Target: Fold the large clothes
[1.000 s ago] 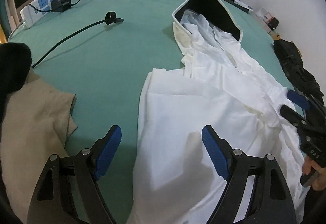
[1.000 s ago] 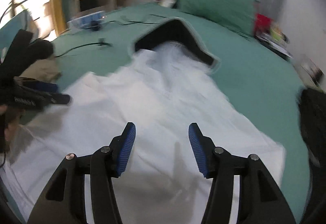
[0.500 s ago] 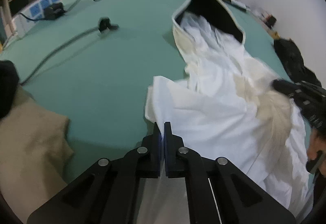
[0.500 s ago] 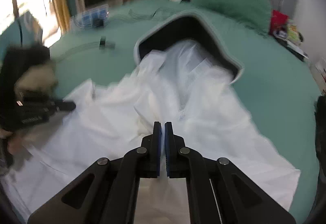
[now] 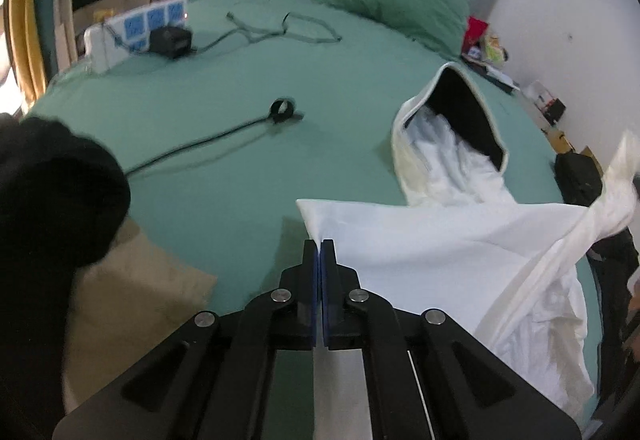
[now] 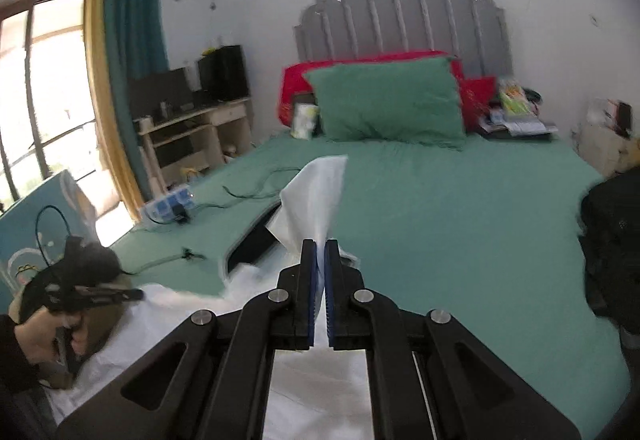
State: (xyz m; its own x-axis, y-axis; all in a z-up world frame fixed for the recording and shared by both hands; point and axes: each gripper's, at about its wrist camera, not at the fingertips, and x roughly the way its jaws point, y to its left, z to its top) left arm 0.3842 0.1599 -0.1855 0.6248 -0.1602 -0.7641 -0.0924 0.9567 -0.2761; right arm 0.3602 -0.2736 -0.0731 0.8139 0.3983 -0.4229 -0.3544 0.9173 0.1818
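Both grippers, left (image 5: pixel 320 252) and right (image 6: pixel 319 252), just clamped the white garment's (image 5: pixel 440 240) hem and lifted it toward 12 o'clock, so the fold's started.

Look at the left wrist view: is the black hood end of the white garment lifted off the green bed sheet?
No, the white garment's black-lined hood rests on the green bed sheet; only the near edge is raised.

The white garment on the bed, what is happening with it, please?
A person is folding a white hooded garment on a green bed, with a gripper in each hand. The left gripper is shut on one corner of the cloth, low near the bed. The right gripper is shut on another part and holds it up in the air. The hood lies flat on the bed.
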